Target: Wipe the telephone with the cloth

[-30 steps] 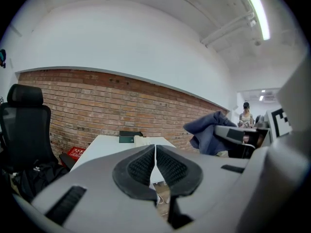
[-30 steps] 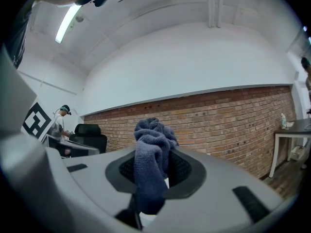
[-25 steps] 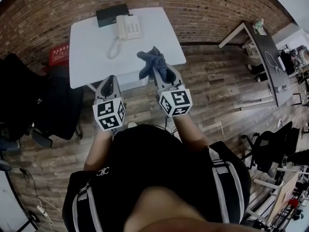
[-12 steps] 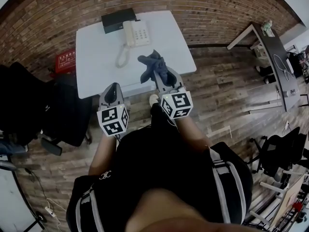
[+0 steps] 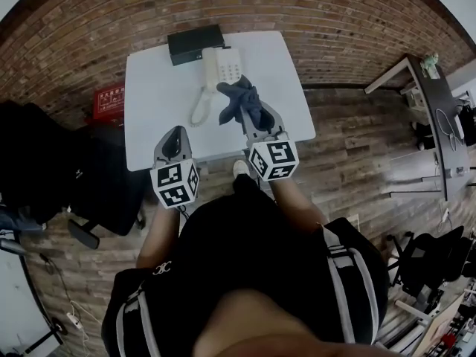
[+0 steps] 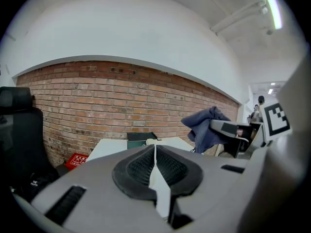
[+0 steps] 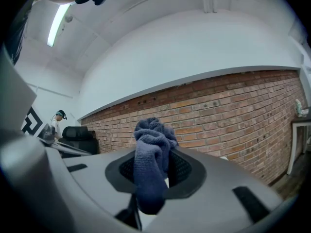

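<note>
Head view: right gripper [image 5: 252,116] pinches cloth [image 5: 238,95] near telephone [image 5: 223,66]; left gripper [image 5: 173,134], pressed together, at table [image 5: 146,125] edge.

The head view looked steeply down from above the tabletop [image 5: 149,110]; both gripper views faced level, sharing the brick wall [image 6: 97,106] beyond.

Left gripper [image 5: 174,137] was held near the body, jaws together and empty. Right gripper [image 5: 256,121] reached farther forward, jaws pinching the cloth [image 5: 238,99].
</note>
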The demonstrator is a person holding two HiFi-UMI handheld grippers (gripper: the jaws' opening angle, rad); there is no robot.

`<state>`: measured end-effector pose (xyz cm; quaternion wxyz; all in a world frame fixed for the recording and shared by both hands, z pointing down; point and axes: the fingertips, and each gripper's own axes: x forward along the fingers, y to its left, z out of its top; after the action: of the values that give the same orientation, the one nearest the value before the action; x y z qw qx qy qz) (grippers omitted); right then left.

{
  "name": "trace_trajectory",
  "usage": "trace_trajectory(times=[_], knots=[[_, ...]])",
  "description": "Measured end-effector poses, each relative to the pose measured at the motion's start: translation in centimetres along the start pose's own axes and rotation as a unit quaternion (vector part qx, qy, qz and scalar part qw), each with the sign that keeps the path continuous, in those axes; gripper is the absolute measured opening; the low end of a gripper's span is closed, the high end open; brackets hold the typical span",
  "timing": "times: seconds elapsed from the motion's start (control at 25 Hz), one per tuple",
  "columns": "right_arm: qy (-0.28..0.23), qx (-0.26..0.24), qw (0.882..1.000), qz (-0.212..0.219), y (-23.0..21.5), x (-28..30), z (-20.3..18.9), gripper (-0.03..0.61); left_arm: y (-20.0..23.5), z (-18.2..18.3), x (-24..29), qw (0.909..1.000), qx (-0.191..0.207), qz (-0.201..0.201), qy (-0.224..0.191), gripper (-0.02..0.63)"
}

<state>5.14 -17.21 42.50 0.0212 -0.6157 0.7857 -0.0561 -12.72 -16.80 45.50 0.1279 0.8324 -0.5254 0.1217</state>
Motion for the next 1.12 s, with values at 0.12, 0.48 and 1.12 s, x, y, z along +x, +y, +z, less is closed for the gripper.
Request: trace_trajectory(times=[0.12, 0.48, 1.12], knots=[[0.003, -0.005, 1.0, 0.019, -1.4, 3.1, 0.2, 0.074, 0.4, 1.0, 2.9, 1.0, 0.0, 0.008, 0.004, 0.006], [0.024, -0.018, 0.997, 0.071, -7.6, 11.7, -0.4, 0.074, 0.4, 2.9, 10.6, 0.9982, -0.011, 0.052, 0.027, 0.008], [0.112, -0.048, 0.978, 0.171, -10.6, 28.9, -6.5, 0.073, 3.6, 3.1, 17.5, 0.9918, 0.002, 0.102, 0.077, 0.008]])
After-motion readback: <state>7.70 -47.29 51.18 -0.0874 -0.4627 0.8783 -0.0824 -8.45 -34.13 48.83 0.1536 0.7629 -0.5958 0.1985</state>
